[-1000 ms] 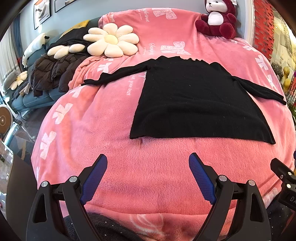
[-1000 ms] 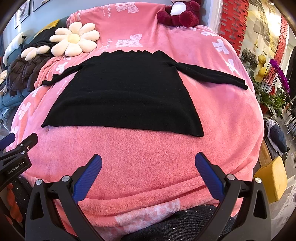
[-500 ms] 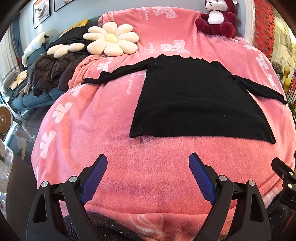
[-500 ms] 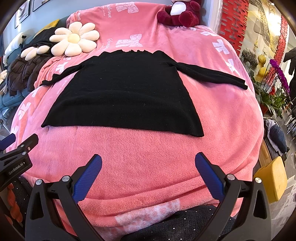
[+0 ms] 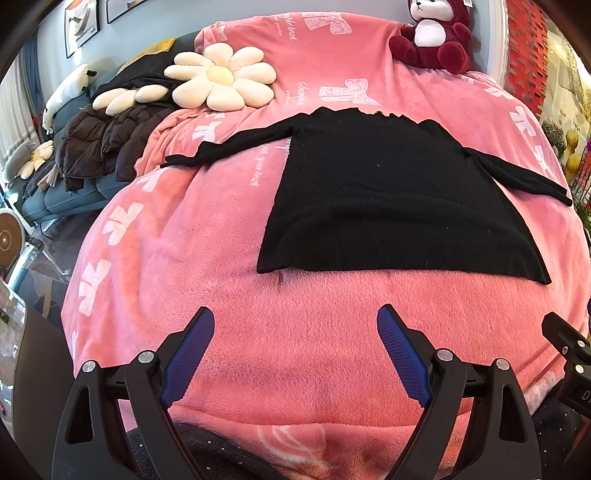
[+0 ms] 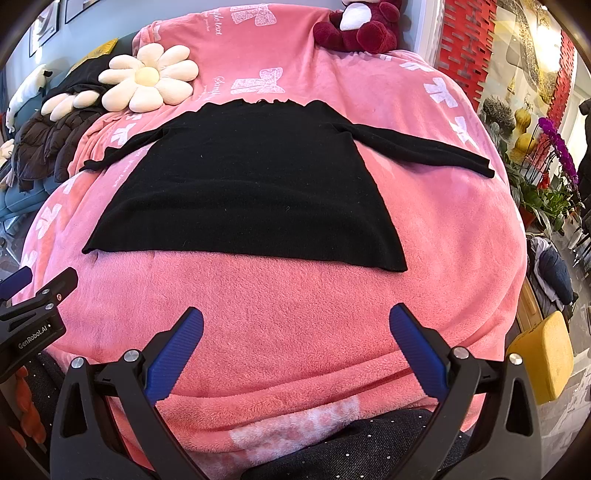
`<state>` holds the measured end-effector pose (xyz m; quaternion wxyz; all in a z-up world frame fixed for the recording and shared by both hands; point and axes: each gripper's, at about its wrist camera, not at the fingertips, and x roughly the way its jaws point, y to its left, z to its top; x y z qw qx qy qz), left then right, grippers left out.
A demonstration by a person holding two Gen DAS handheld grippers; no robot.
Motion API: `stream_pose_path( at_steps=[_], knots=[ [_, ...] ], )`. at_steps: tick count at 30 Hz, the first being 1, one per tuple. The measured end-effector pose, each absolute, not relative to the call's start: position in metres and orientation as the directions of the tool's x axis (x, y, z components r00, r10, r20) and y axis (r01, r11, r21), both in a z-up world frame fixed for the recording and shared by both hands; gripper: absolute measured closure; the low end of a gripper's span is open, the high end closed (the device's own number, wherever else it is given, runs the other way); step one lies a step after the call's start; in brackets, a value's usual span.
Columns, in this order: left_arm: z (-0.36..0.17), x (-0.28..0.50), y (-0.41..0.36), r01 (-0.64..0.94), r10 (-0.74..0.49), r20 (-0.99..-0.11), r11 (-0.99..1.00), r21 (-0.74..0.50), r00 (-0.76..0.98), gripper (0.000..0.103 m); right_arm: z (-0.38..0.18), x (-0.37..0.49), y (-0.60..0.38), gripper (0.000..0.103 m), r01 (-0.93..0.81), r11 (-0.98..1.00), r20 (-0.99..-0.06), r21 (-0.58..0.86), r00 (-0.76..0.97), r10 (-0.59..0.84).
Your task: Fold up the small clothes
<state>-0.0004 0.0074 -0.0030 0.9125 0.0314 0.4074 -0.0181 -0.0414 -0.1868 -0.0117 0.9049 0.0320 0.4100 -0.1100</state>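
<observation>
A black long-sleeved sweater (image 5: 391, 199) (image 6: 251, 195) lies flat on a pink fleece blanket (image 5: 192, 236) (image 6: 443, 229), hem toward me, both sleeves spread out sideways. My left gripper (image 5: 295, 321) hovers open over bare blanket just short of the hem's left corner. My right gripper (image 6: 295, 321) is also open, a little short of the hem, nearer its right corner. Neither holds anything. Each gripper shows at the edge of the other's view.
A flower-shaped cushion (image 5: 221, 79) and a maroon plush bear (image 5: 436, 35) sit at the far end of the blanket. Dark jackets (image 5: 103, 147) are piled on a blue sofa at left. Plants (image 6: 546, 177) and a yellow stool (image 6: 543, 354) stand at right.
Almost nothing has moved; the left wrist view has crept very slightly, and the sweater and both open grippers stay as they were.
</observation>
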Motion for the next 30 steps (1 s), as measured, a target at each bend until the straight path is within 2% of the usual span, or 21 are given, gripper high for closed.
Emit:
stream_pose_path(
  at_steps=[9,13,15,19,25,26,27,28,29,30],
  knots=[
    [-0.003,0.000,0.007,0.060,-0.009,-0.747,0.997,0.042,0.664,0.016,-0.012,-0.041,-0.187,0.005,0.228,0.973,-0.752,-0.031,0.636,-0.173],
    [-0.003,-0.001,0.011,0.066,-0.045,-0.750,0.998,-0.002,0.659,0.015,-0.006,-0.038,-0.205,0.005,0.258,0.964,-0.769,0.065,0.629,-0.117],
    [-0.005,-0.001,0.015,0.066,-0.079,-0.756,0.997,-0.048,0.650,0.015,0.000,-0.034,-0.232,0.005,0.301,0.946,-0.764,0.121,0.637,-0.105],
    [-0.009,0.005,0.020,0.061,-0.134,-0.768,0.990,-0.123,0.626,0.015,0.011,-0.012,-0.311,0.005,0.394,0.915,-0.755,0.087,0.626,-0.198],
    [-0.013,0.010,0.009,0.100,-0.146,-0.776,0.989,-0.108,0.613,0.015,0.018,0.036,-0.466,0.005,0.568,0.811,-0.750,0.142,0.597,-0.287],
    [-0.014,0.011,0.006,0.109,-0.146,-0.779,0.989,-0.100,0.610,0.015,0.015,0.046,-0.502,0.006,0.608,0.775,-0.751,0.173,0.590,-0.295],
    [-0.016,0.013,0.003,0.121,-0.147,-0.783,0.988,-0.091,0.605,0.015,0.013,0.051,-0.520,0.014,0.628,0.755,-0.756,0.187,0.583,-0.297],
    [-0.018,0.015,0.000,0.130,-0.148,-0.787,0.988,-0.086,0.599,0.015,0.007,0.060,-0.545,0.029,0.653,0.728,-0.769,0.209,0.570,-0.290],
    [-0.019,0.018,-0.001,0.135,-0.149,-0.791,0.987,-0.085,0.594,0.015,-0.001,0.068,-0.568,0.037,0.674,0.699,-0.782,0.238,0.560,-0.274],
    [-0.020,0.021,-0.004,0.145,-0.156,-0.792,0.986,-0.086,0.590,0.015,-0.007,0.076,-0.582,0.039,0.687,0.679,-0.789,0.261,0.557,-0.260]
  ],
)
